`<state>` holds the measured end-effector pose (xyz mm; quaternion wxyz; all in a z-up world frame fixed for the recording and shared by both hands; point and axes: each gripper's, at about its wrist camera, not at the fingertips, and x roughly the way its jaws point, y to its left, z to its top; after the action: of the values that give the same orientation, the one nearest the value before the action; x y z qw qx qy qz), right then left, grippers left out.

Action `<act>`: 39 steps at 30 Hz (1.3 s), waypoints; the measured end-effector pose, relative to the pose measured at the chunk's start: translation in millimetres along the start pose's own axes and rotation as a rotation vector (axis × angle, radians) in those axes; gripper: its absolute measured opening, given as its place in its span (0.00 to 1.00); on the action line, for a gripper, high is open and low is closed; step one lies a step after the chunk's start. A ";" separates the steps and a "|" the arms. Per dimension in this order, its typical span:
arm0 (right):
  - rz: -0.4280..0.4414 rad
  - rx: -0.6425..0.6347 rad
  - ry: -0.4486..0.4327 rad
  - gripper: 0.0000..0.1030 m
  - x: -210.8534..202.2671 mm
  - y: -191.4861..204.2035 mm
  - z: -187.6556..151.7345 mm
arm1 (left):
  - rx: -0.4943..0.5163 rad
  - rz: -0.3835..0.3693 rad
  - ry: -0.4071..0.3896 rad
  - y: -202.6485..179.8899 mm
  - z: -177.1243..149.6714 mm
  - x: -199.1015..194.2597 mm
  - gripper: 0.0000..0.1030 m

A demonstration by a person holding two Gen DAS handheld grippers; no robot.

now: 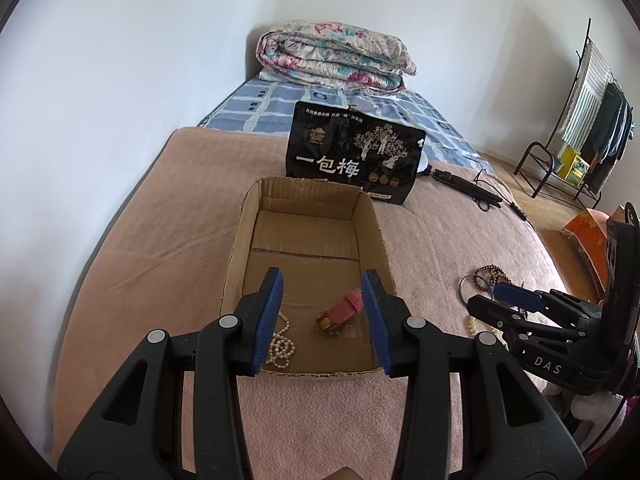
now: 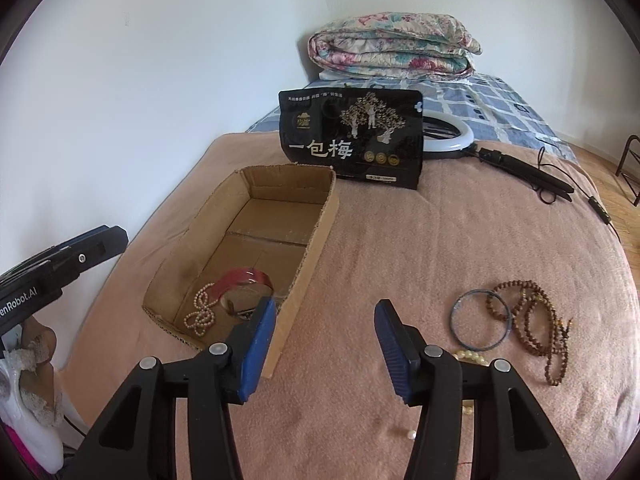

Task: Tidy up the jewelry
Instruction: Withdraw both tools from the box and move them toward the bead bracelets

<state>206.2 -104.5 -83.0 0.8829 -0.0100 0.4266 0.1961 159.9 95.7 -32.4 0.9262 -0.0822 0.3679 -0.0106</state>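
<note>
An open cardboard box (image 1: 240,240) (image 2: 316,224) lies on the pink blanket. In it lie a pearl necklace (image 1: 282,346) (image 2: 202,310) and a red bangle (image 1: 340,312) (image 2: 244,278). My left gripper (image 1: 322,316) is open and empty, over the box's near end. My right gripper (image 2: 326,342) is open and empty over the blanket just right of the box; it also shows in the left wrist view (image 1: 508,300). To its right lie a blue bangle (image 2: 480,320), brown bead strings (image 2: 532,320) (image 1: 490,274) and pale beads (image 2: 472,357).
A black snack bag (image 1: 352,152) (image 2: 352,136) stands behind the box. A ring light with its black handle (image 2: 516,168) lies behind it. A folded floral quilt (image 1: 332,56) lies at the far end. A clothes rack (image 1: 584,120) stands at the right.
</note>
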 end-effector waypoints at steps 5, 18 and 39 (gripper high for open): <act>-0.021 0.009 -0.025 0.57 -20.3 -14.9 -5.9 | 0.040 -0.004 -0.043 -21.5 -2.0 -16.5 0.40; -0.087 0.065 -0.098 0.68 -75.2 -64.7 -24.5 | 0.160 -0.039 -0.137 -86.0 -14.5 -51.9 0.40; -0.166 0.178 -0.134 0.69 -113.6 -138.8 -57.2 | 0.285 -0.115 -0.170 -158.3 -27.6 -58.6 0.49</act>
<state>149.1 -281.5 -54.1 0.9199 0.0464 0.3803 0.0840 104.8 -59.8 13.0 0.9540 0.0285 0.2779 -0.1086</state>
